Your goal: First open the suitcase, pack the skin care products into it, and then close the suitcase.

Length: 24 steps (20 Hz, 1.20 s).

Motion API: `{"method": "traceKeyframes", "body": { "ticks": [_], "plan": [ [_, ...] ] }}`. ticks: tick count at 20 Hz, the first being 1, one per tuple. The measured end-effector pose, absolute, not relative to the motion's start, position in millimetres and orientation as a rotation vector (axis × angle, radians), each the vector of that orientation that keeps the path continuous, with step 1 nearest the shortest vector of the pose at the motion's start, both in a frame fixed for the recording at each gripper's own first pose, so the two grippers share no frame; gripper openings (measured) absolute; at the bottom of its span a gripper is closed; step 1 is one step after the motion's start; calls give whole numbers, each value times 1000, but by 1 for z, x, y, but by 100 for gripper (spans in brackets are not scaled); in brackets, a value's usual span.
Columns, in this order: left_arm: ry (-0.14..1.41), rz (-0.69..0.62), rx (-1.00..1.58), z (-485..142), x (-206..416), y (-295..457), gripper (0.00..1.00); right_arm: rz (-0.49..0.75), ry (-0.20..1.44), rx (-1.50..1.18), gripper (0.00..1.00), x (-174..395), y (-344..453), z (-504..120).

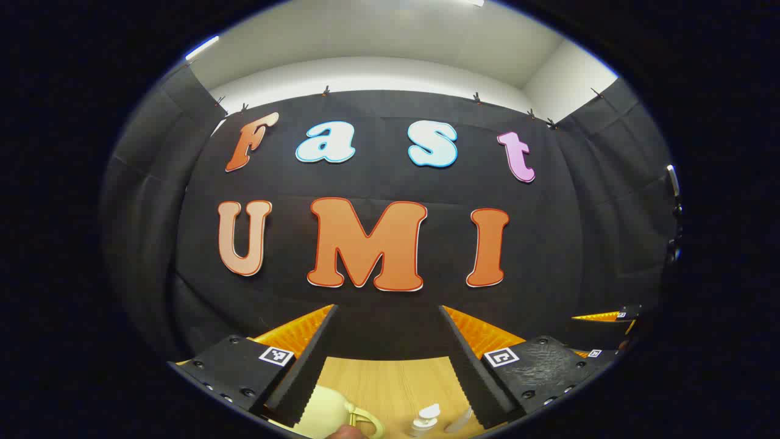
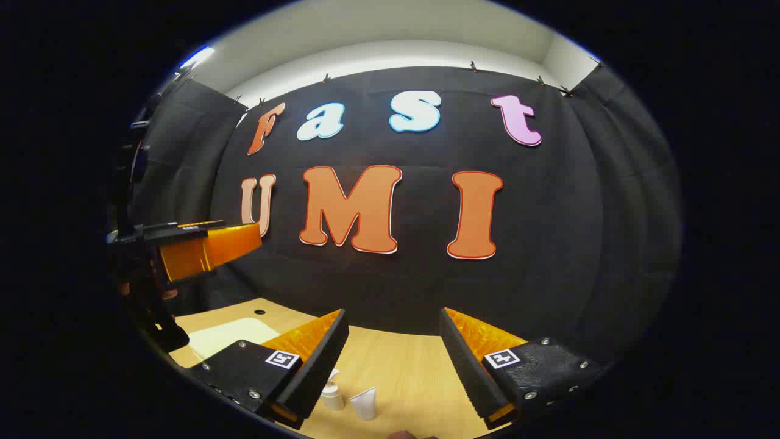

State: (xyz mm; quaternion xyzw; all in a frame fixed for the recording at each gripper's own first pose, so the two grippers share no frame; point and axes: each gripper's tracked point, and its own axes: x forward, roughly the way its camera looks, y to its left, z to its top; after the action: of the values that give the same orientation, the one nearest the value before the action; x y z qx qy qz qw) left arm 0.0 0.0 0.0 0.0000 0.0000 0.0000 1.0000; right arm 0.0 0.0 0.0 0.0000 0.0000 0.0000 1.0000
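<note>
Left tool is held open above the wooden bench, nothing gripped. A pale yellow suitcase with its handle is seen at the bottom edge, a pump bottle just beside it. Right tool is likewise spread open and empty above the bench; bottle and white tube are seen below, suitcase at left.

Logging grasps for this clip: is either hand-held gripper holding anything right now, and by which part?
Nothing is held. The left hand-held gripper and right hand-held gripper are both open, with only the light wooden table between their fingers.
</note>
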Motion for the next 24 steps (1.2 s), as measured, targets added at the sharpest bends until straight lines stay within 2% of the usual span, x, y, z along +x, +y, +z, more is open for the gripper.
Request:
{"method": "traceKeyframes", "body": {
  "ticks": [13,16,24],
  "plan": [
    [34,25,58,-25,8,11,97,-16,41,4,95,13,15,-18],
    [42,35,78,-32,9,15,96,17,52,3,95,13,27,-23],
    [91,5,177,-61,1,11,96,10,51,-2,95,16,18,-23]
  ]
}}
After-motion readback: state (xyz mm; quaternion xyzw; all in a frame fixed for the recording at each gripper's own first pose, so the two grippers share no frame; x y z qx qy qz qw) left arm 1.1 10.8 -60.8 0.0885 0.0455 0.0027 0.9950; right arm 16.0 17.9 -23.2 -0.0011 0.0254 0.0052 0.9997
